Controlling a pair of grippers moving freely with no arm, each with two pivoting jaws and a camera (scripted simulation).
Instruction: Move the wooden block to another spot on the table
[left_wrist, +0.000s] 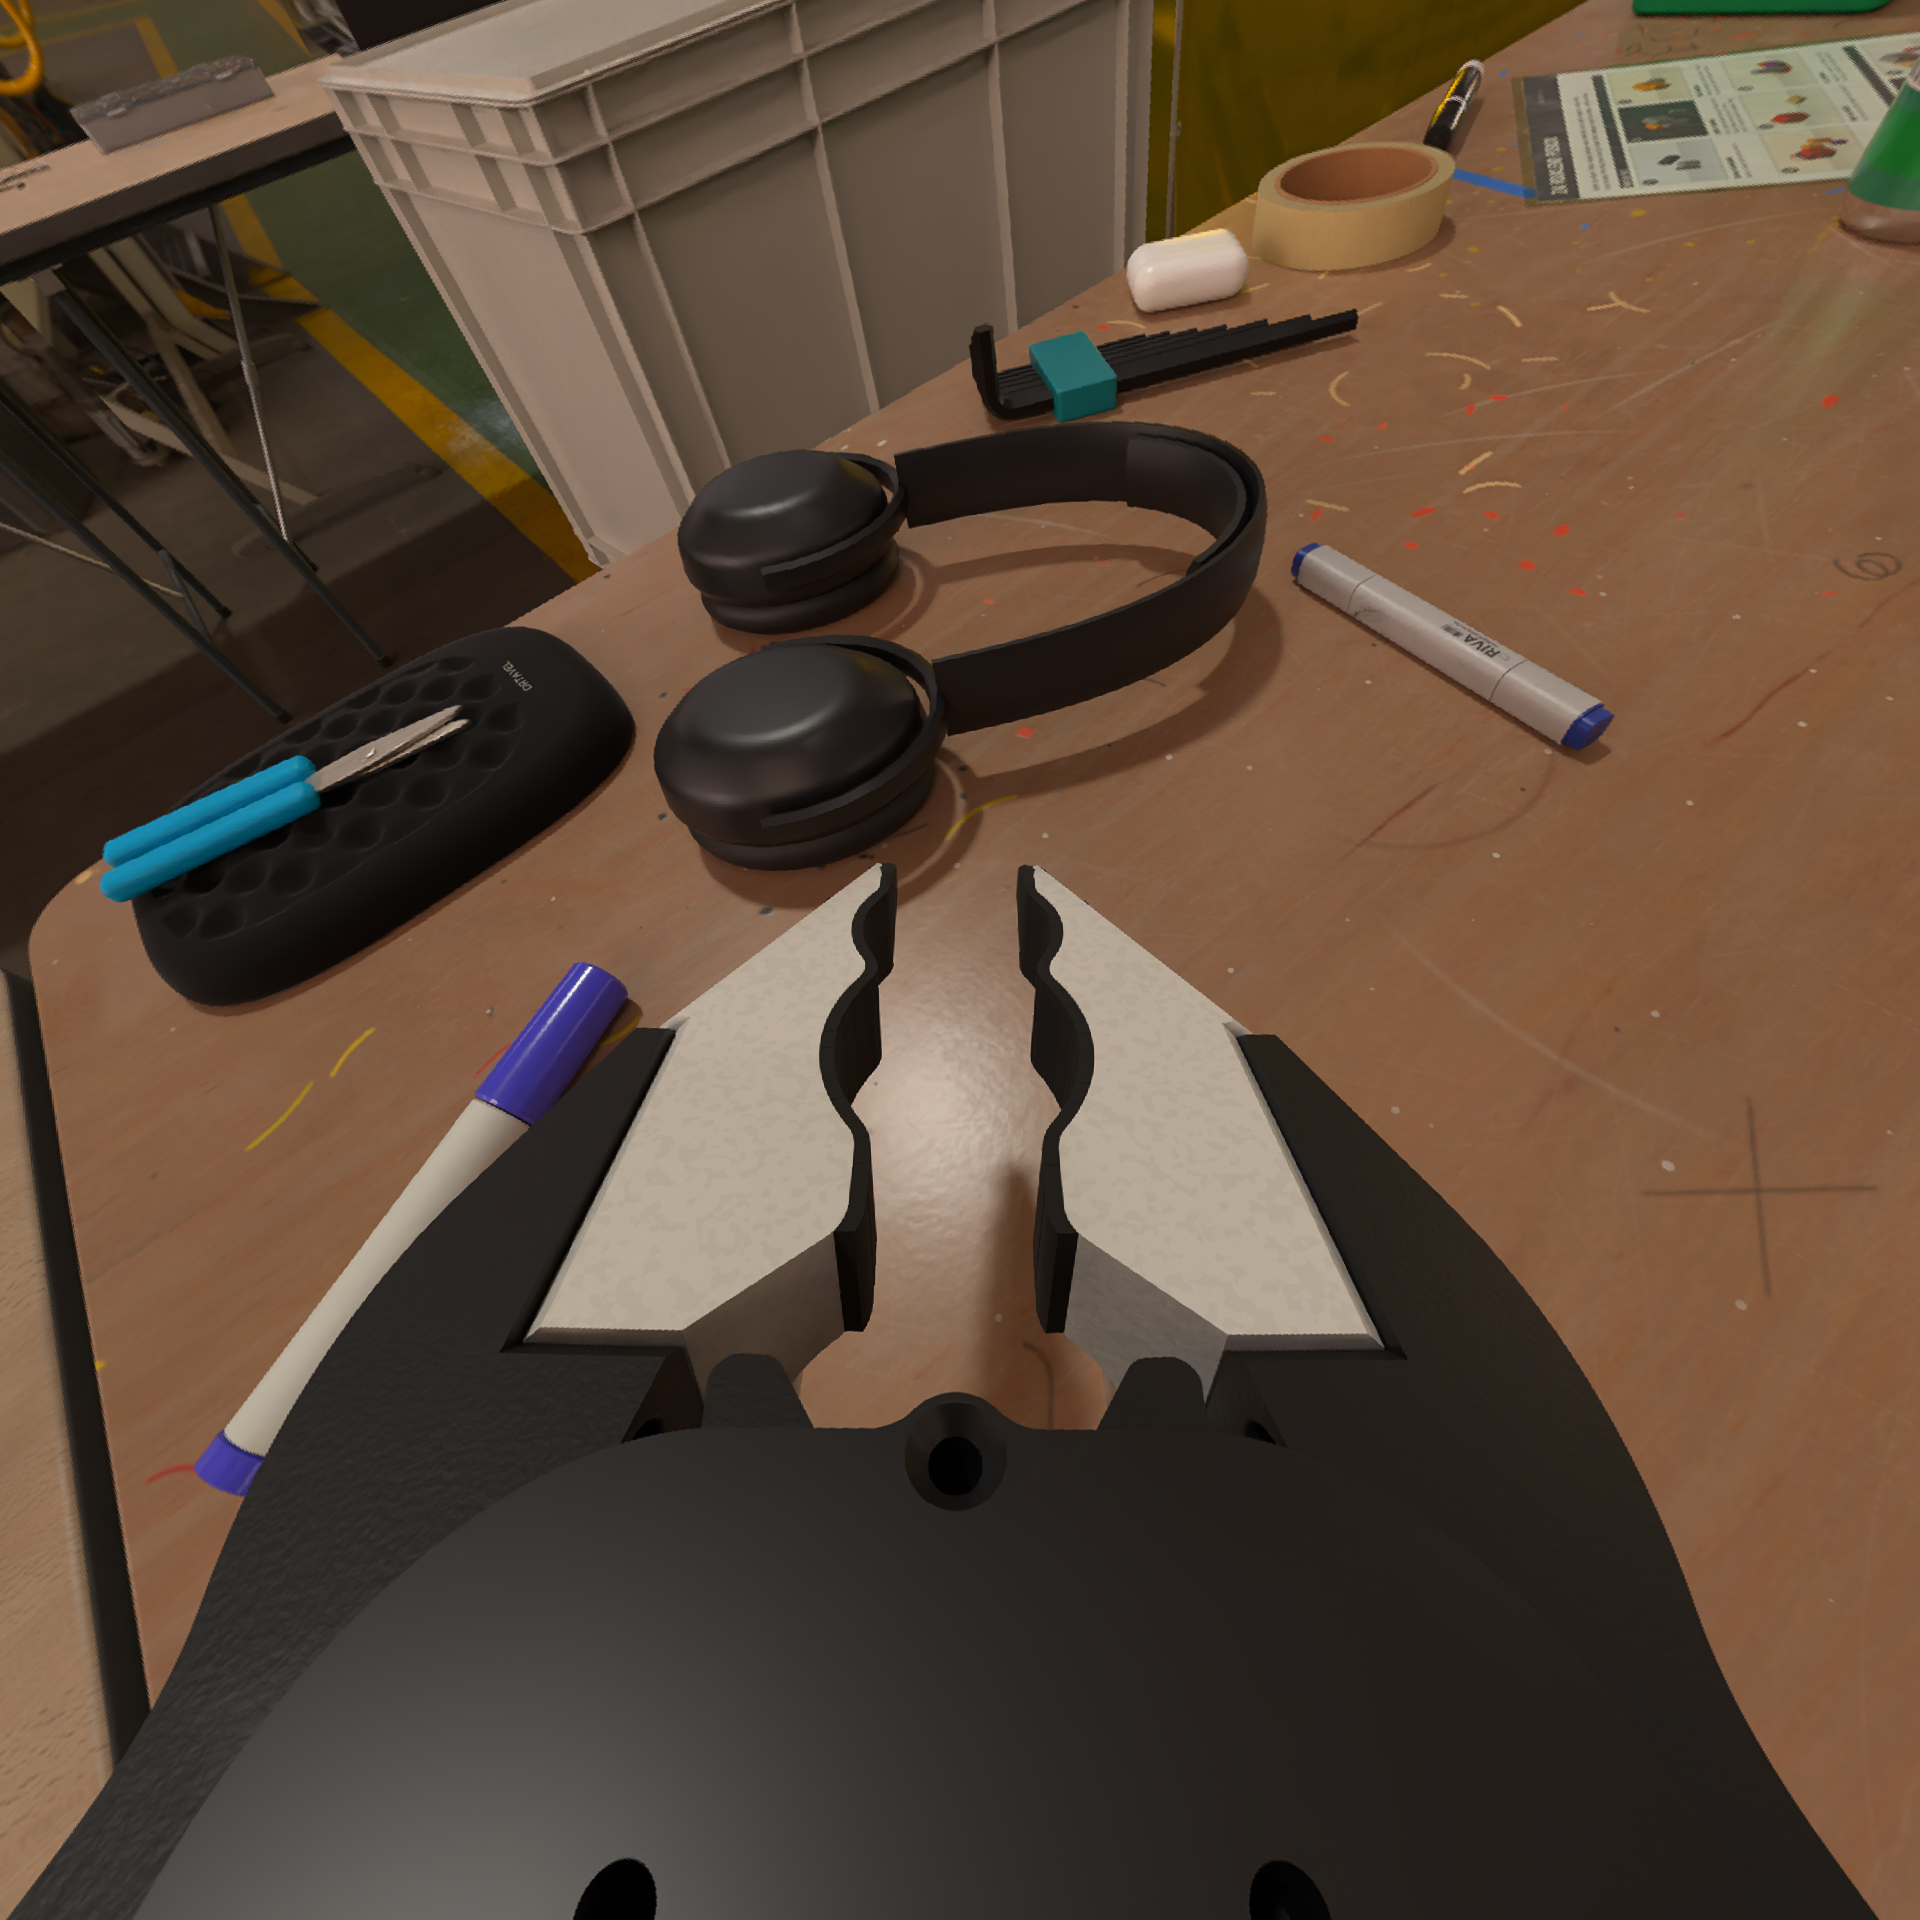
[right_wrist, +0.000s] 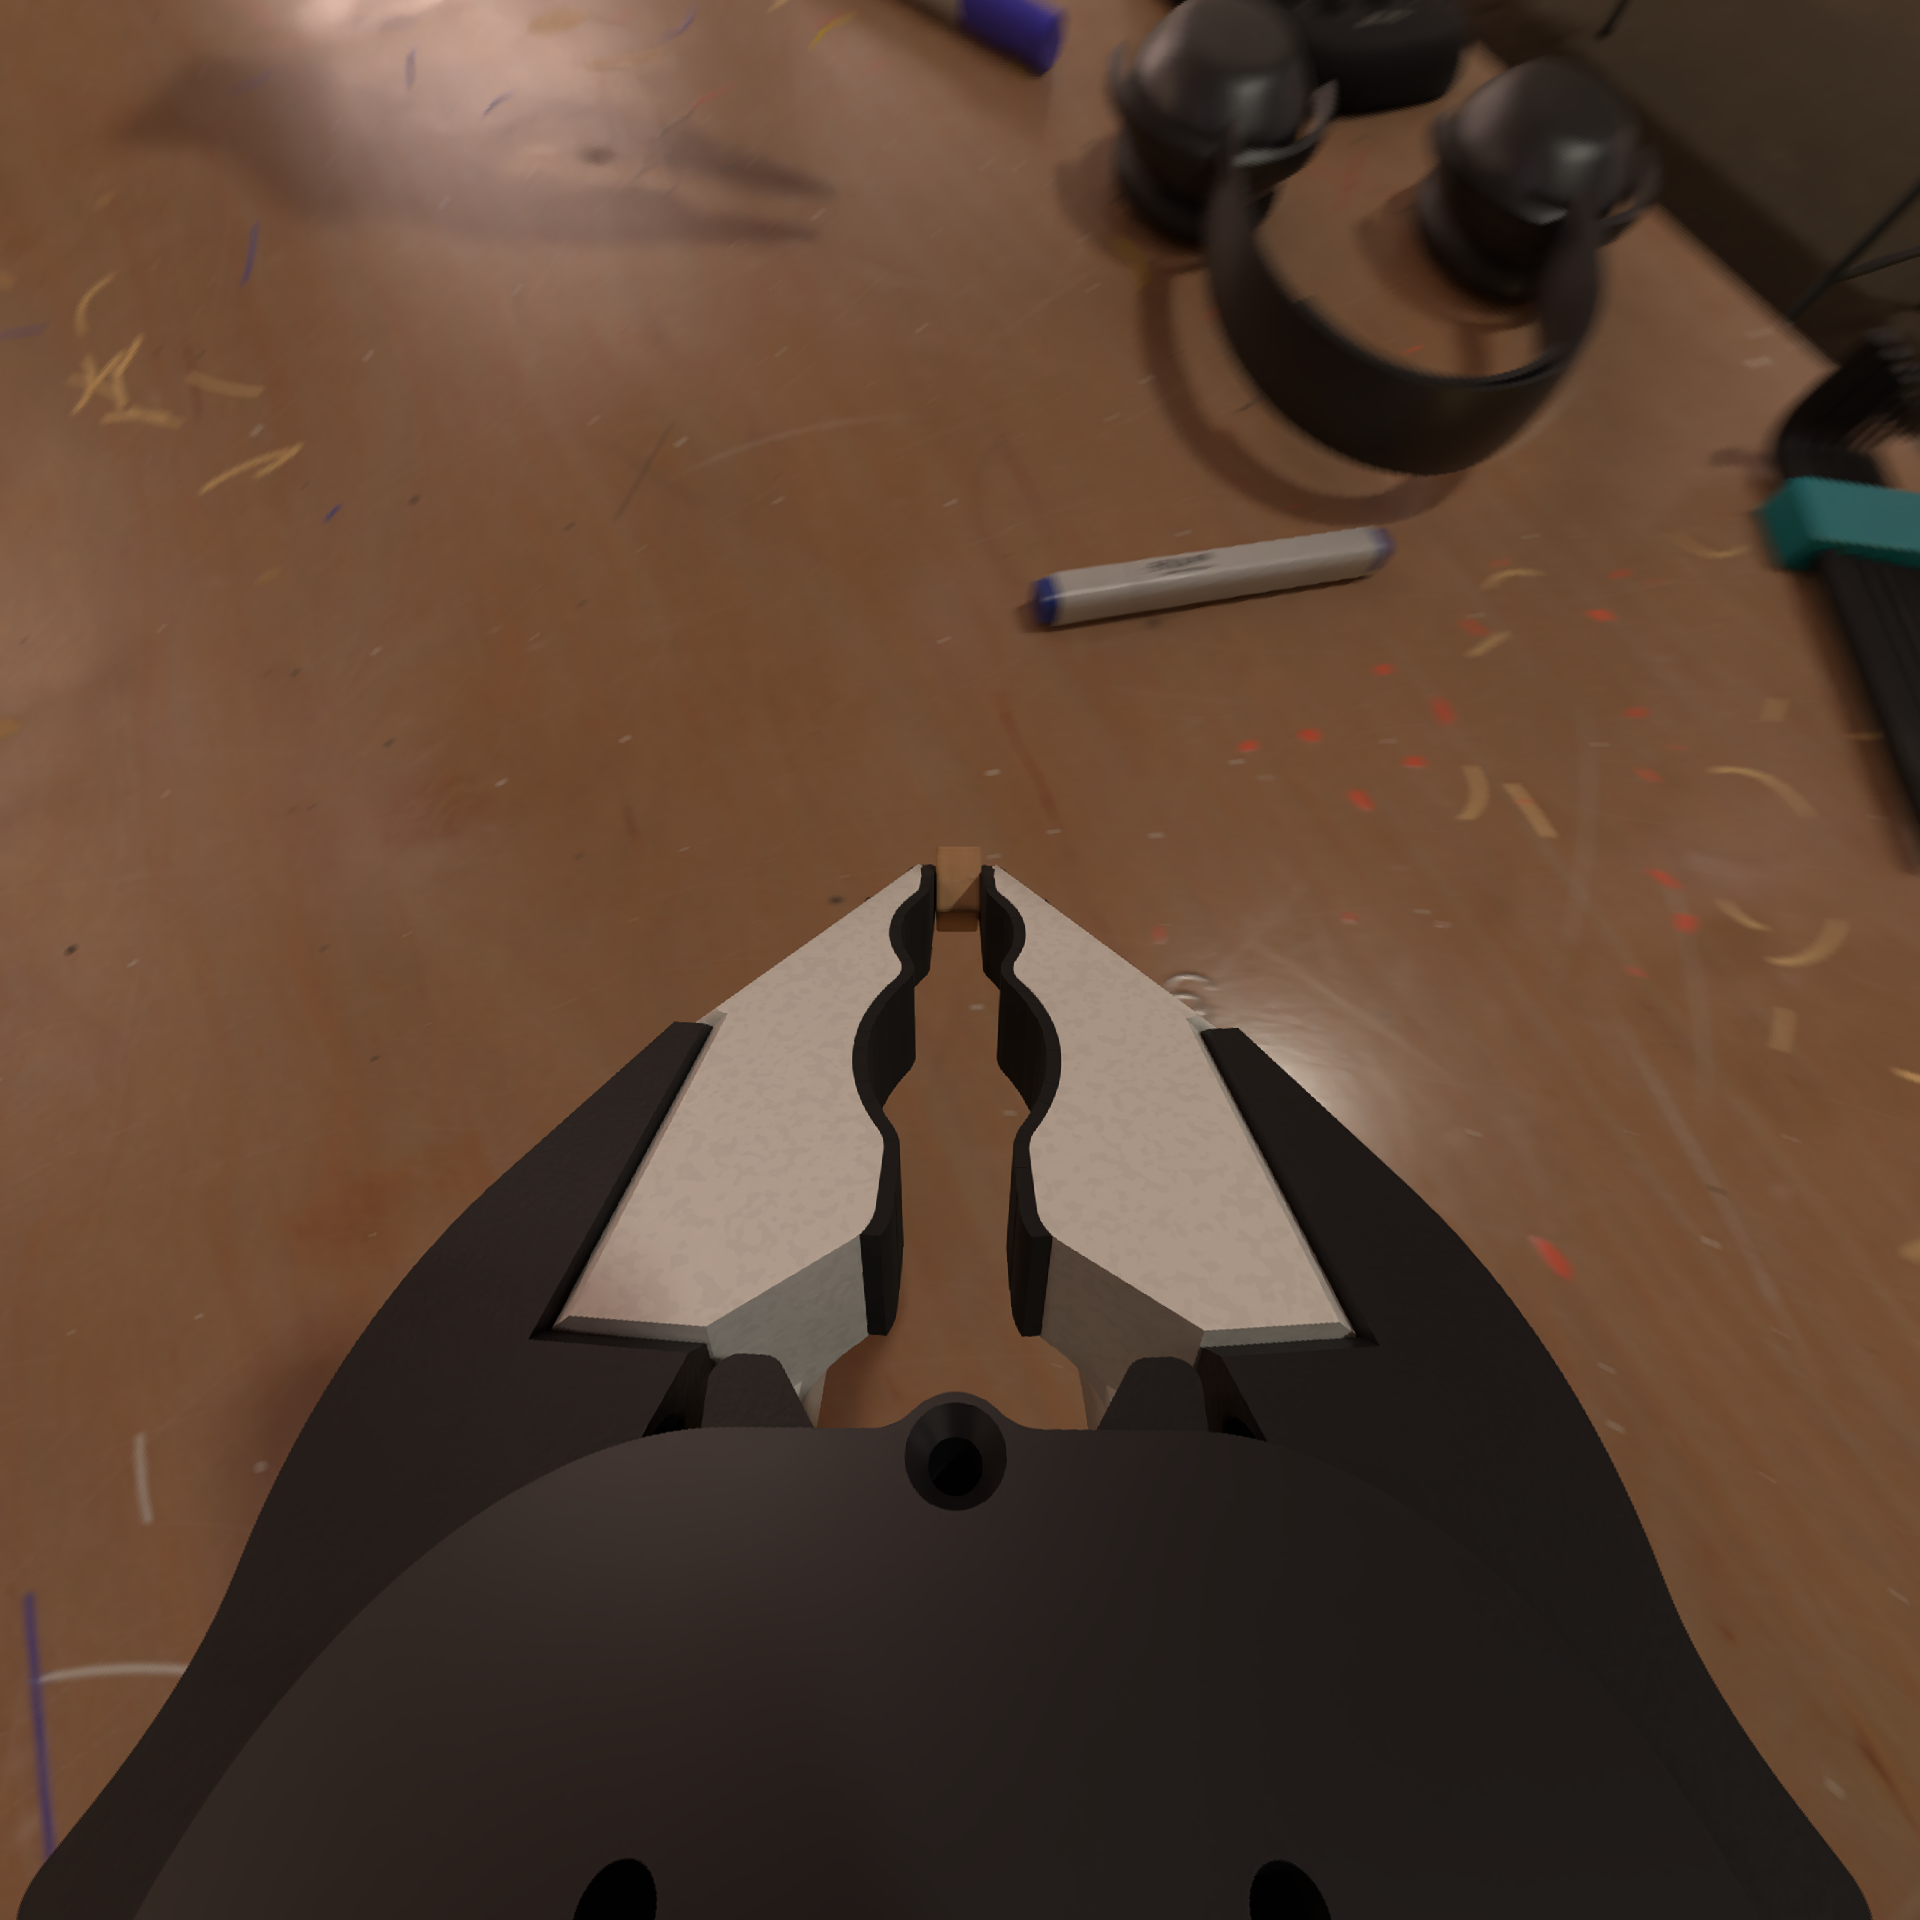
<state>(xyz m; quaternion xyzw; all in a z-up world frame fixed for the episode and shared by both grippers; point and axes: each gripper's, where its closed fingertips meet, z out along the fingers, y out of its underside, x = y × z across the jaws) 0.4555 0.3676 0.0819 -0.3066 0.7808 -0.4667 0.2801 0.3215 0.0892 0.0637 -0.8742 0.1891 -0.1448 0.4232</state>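
In the right wrist view, my right gripper (right_wrist: 957, 896) is shut on a small wooden block (right_wrist: 957, 869), pinched between the very tips of its fingers above the brown table (right_wrist: 520, 675). Only the block's top and front face show. In the left wrist view, my left gripper (left_wrist: 956, 894) is open and empty, its tips just short of the near ear cup of black headphones (left_wrist: 821, 748). The block does not show in the left wrist view.
Left wrist view: a grey marker with blue caps (left_wrist: 1449, 644), a purple-capped marker (left_wrist: 416, 1205), scissors (left_wrist: 260, 805) on a black pad (left_wrist: 416, 831), a hex key set (left_wrist: 1143, 364), a tape roll (left_wrist: 1351, 203), a white case (left_wrist: 1184, 268), a grey crate (left_wrist: 727, 208). The grey marker (right_wrist: 1210, 577) and headphones (right_wrist: 1382, 239) lie ahead of the right gripper.
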